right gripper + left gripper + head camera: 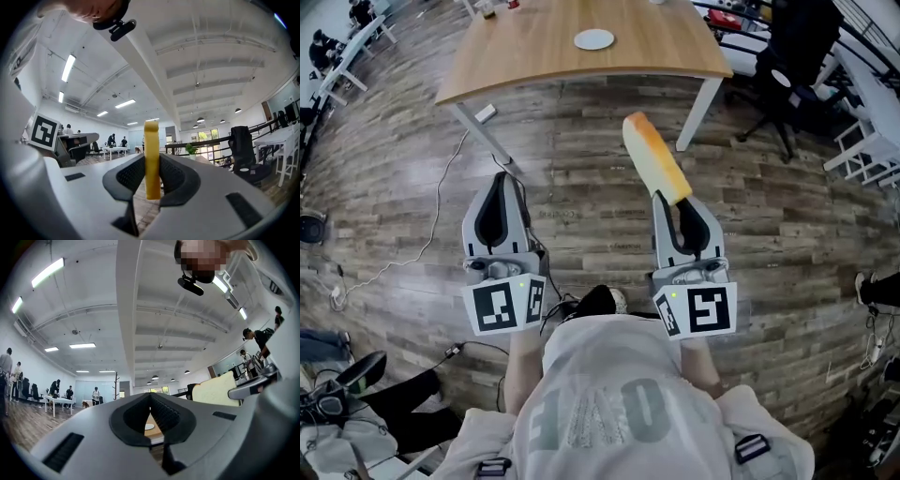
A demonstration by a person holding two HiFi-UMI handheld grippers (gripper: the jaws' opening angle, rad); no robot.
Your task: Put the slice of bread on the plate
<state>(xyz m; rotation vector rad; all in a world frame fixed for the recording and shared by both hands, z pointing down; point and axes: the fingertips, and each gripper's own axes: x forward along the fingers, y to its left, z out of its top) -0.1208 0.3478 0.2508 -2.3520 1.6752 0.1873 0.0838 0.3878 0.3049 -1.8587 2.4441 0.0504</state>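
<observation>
A slice of bread (pixel 656 159) with an orange-brown crust stands on edge in my right gripper (pixel 672 202), which is shut on its lower end. In the right gripper view the bread (pixel 151 159) rises upright between the two dark pads. My left gripper (pixel 499 183) hangs beside it over the floor, jaws together and holding nothing. From the left gripper view the bread (pixel 216 389) shows at the right. A small white plate (pixel 594 39) lies on the wooden table (pixel 525 66) ahead, well beyond both grippers, and shows as the plate (pixel 149 426) between the left jaws.
Both grippers are over wood-plank floor, short of the table's near edge. White table legs (pixel 483 136) slant down at left and right. A black office chair (pixel 787 75) stands at the table's right. A cable (pixel 439 202) trails across the floor at left.
</observation>
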